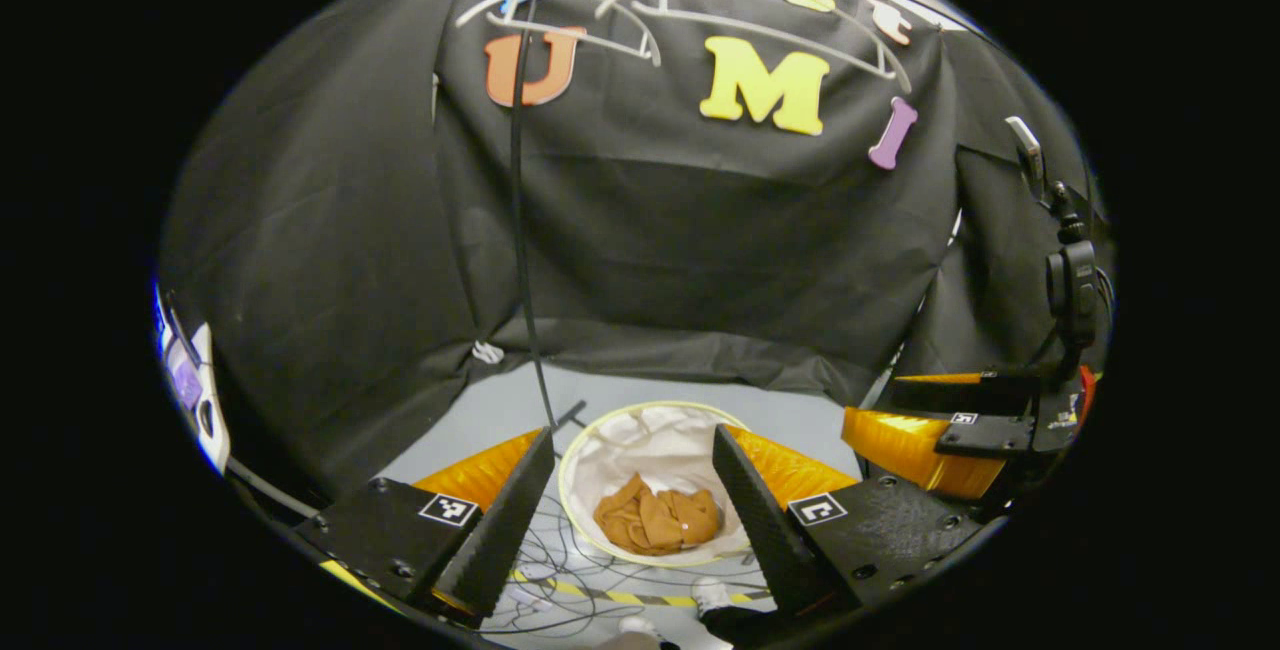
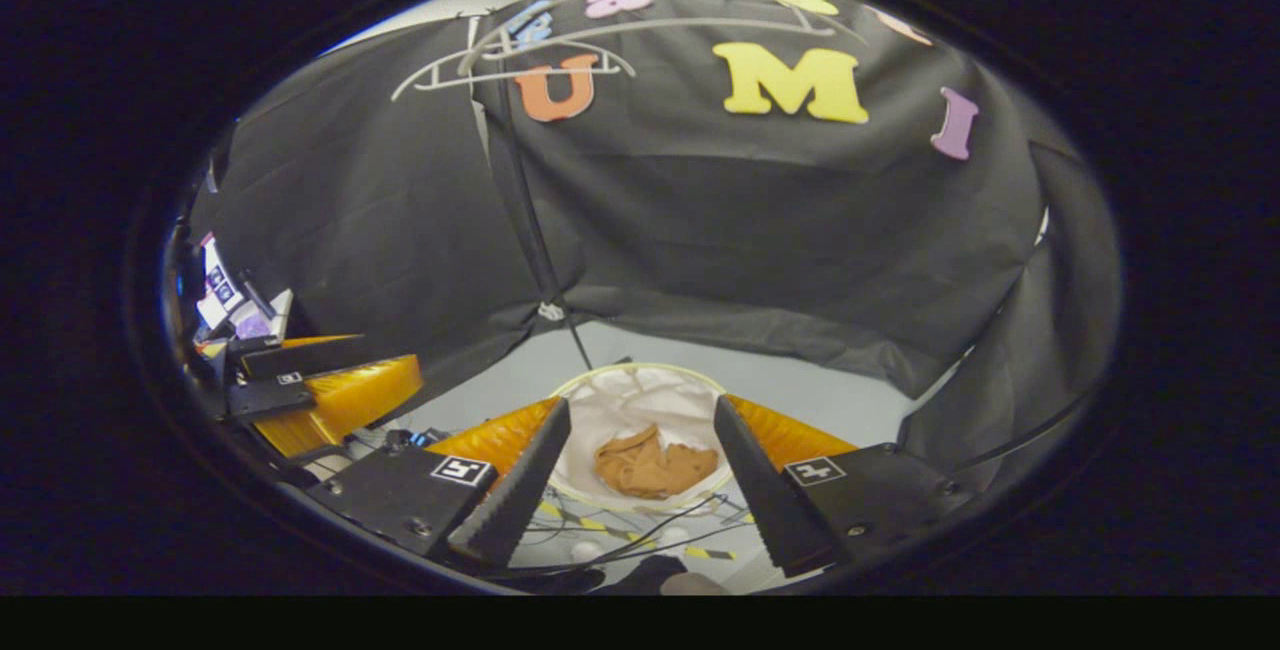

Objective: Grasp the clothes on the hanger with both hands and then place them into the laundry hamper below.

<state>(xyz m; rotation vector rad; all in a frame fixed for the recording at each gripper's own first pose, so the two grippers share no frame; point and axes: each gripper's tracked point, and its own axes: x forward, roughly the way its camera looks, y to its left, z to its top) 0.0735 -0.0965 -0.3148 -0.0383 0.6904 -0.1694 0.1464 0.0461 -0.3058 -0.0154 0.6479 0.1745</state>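
The round laundry hamper with a pale rim and white fabric lining point(image 1: 655, 427) stands on the grey floor point(image 1: 500, 410) below both grippers, and everything else is easiest placed from it. Inside it, low against the near wall of the lining, lies the crumpled rust-brown garment point(image 1: 657, 520); in the right gripper view the same brown clothes point(image 2: 650, 465) sit in the bottom of the hamper point(image 2: 640, 385), touching the lining and clear of both tools.

The left gripper point(image 1: 635, 505) hangs above the hamper with its two black ribbed fingers spread wide, one on each side of the rim, and nothing between them. The right gripper point(image 2: 640, 480) is likewise held over the hamper, fingers well apart and holding nothing. In the left gripper view the right gripper point(image 1: 960, 435) shows to the right of the hamper, black and orange.

High above the hamper, against the black cloth, hang bare pale plastic hangers point(image 1: 640, 15). A thin black pole point(image 1: 520, 230) runs down from them to the floor just behind the hamper. In front of the hamper, a tangle of dark cables point(image 1: 570, 570) and a yellow-and-black striped tape point(image 1: 620, 595) lie on the floor.
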